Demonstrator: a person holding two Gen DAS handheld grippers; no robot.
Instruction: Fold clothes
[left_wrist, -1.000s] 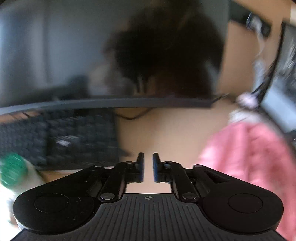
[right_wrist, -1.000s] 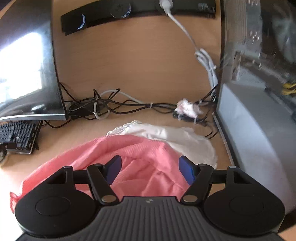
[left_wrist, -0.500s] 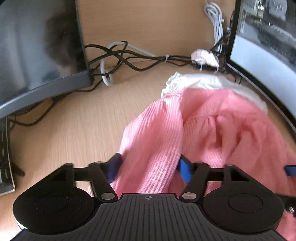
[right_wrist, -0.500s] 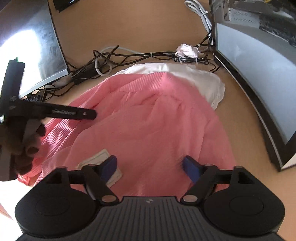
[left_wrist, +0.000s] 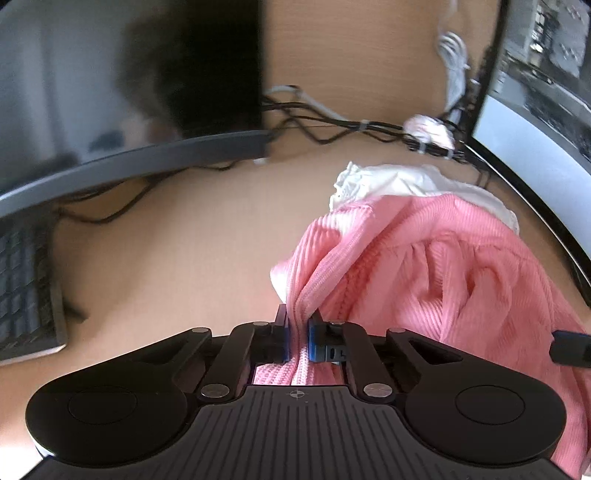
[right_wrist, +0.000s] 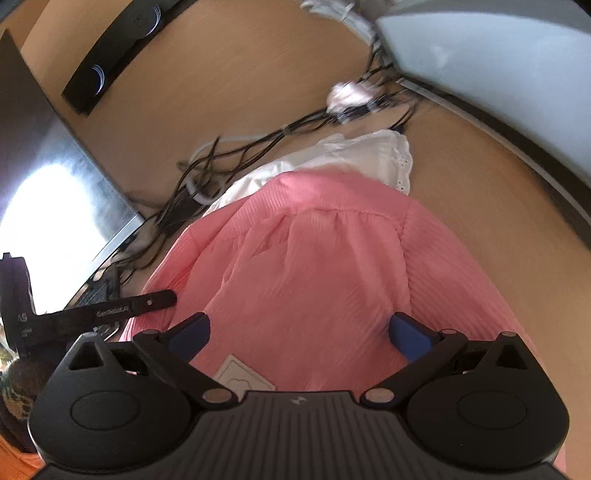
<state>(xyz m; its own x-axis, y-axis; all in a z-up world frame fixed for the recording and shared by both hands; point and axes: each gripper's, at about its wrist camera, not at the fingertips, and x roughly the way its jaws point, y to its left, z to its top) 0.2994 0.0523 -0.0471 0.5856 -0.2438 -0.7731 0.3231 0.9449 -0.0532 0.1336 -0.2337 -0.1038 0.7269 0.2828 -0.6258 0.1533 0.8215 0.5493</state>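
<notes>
A pink ribbed garment (left_wrist: 443, 266) lies bunched on the wooden desk, on top of a white garment (left_wrist: 388, 181) whose frilled edge sticks out behind it. My left gripper (left_wrist: 298, 332) is shut on a fold at the pink garment's left edge, and the cloth runs up between the blue pads. In the right wrist view my right gripper (right_wrist: 299, 332) hovers low over the pink garment (right_wrist: 314, 258). Its jaws are opening wide, with cloth below them but not pinched. A white label (right_wrist: 240, 373) shows near its left finger. The white garment (right_wrist: 354, 155) lies beyond.
A curved monitor (left_wrist: 129, 92) stands at the left with a keyboard (left_wrist: 26, 288) beneath it. A second screen (left_wrist: 535, 110) stands at the right. Tangled cables (left_wrist: 332, 125) and a crumpled tissue (left_wrist: 428, 129) lie at the back. A black speaker bar (right_wrist: 118, 62) sits on the rear panel.
The left gripper has closed on the pink garment's edge, which lay between open fingers half a second ago. The right gripper's jaws spread wider, and it rolled and sank closer to the cloth.
</notes>
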